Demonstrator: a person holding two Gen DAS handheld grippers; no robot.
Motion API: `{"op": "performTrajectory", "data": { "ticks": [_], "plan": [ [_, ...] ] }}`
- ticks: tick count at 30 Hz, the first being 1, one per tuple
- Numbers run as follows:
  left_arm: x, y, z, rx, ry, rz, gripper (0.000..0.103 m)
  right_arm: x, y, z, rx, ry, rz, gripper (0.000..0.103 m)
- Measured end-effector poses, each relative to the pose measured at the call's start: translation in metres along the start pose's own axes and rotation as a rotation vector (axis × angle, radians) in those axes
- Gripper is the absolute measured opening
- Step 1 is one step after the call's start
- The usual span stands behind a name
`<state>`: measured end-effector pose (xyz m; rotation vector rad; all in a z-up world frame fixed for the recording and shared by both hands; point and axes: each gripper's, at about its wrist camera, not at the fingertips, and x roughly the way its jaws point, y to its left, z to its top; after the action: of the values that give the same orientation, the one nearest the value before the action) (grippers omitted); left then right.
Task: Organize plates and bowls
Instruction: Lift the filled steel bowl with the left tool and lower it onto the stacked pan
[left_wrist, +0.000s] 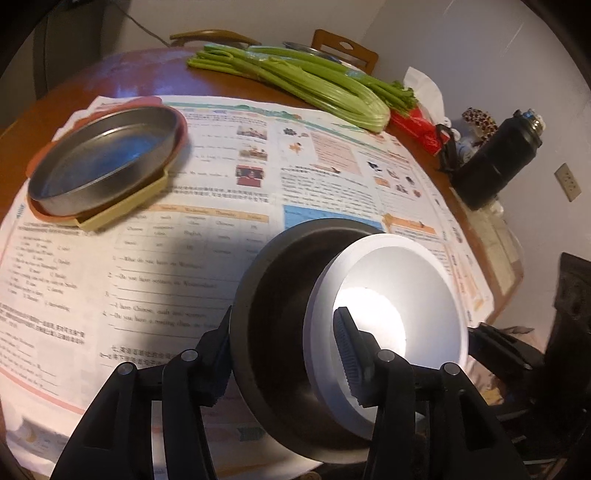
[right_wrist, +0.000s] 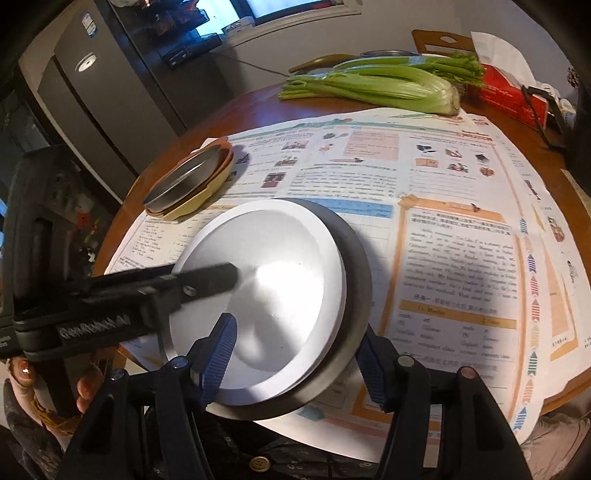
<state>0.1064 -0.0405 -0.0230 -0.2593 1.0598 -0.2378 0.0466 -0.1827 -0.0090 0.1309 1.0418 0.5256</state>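
A white bowl (left_wrist: 413, 291) sits nested in a dark metal bowl (left_wrist: 273, 295), both tilted. My left gripper (left_wrist: 284, 350) is shut on their stacked rims, one finger inside the white bowl, one outside the metal bowl. My right gripper (right_wrist: 295, 354) also straddles the rims of the white bowl (right_wrist: 280, 280) and metal bowl (right_wrist: 354, 266); its blue pads (right_wrist: 218, 354) press the near edge. The left gripper's finger (right_wrist: 207, 277) reaches into the white bowl from the left. A metal plate (left_wrist: 107, 162) rests on stacked orange and yellow plates (left_wrist: 122, 214) at the far left; they also show in the right wrist view (right_wrist: 188, 181).
A printed paper sheet (left_wrist: 229, 192) covers the round wooden table (left_wrist: 122, 74). Celery (left_wrist: 303, 81) lies at the back. A red tissue box (right_wrist: 513, 96), a black bottle (left_wrist: 495, 158) and wooden chairs (left_wrist: 343, 48) are at the far right. A fridge (right_wrist: 110, 81) stands left.
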Motion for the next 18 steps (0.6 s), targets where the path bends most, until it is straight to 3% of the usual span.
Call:
{"op": "performTrajectory", "data": {
  "ticks": [11,18],
  "plan": [
    [-0.028,0.031,0.008,-0.053,-0.079,-0.006,0.051,0.002,0.033,0.018,-0.060,-0.008,0.019,0.064],
    [-0.056,0.054,0.021,-0.064,-0.153,0.034,0.051,0.005,0.066,0.036,-0.128,-0.020,0.036,0.064]
  ]
}}
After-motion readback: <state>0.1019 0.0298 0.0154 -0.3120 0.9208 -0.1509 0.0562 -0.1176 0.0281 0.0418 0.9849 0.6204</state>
